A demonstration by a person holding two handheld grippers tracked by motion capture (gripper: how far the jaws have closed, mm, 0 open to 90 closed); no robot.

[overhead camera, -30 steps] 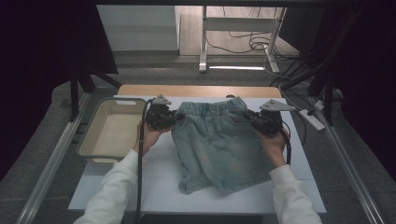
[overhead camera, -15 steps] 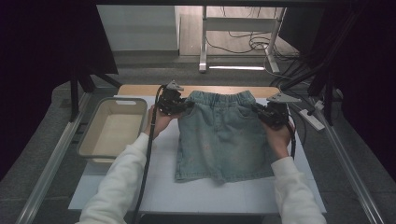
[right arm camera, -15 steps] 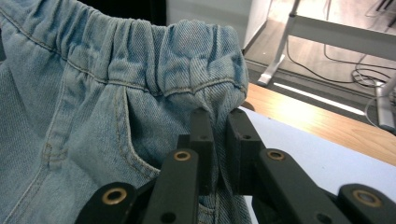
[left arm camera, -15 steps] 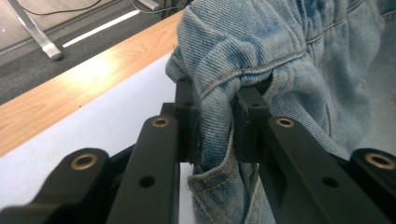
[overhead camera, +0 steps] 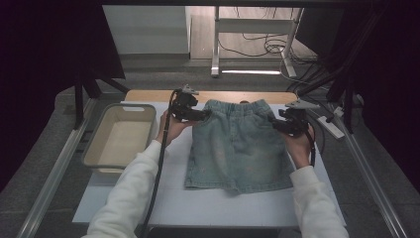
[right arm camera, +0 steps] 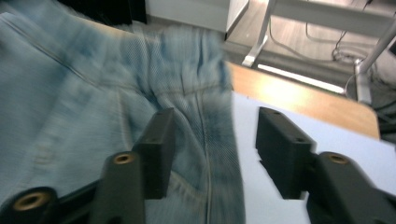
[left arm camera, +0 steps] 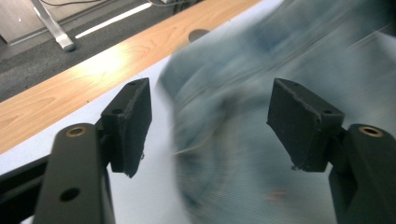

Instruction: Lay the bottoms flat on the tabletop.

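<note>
High view: denim skirt (overhead camera: 237, 146) lies flat on the white sheet near the table's (overhead camera: 208, 203) far edge, waistband toward that edge. Left gripper (overhead camera: 204, 115) at the waistband's left corner, right gripper (overhead camera: 272, 122) at its right corner. Beige tub (overhead camera: 119, 139) along the table's left edge.

Left gripper view: jaws have just been opening; blurred denim lies between the pads, untouched.

Right gripper view: jaws likewise just opened, parted over the skirt's side seam, pads off the cloth.
</note>
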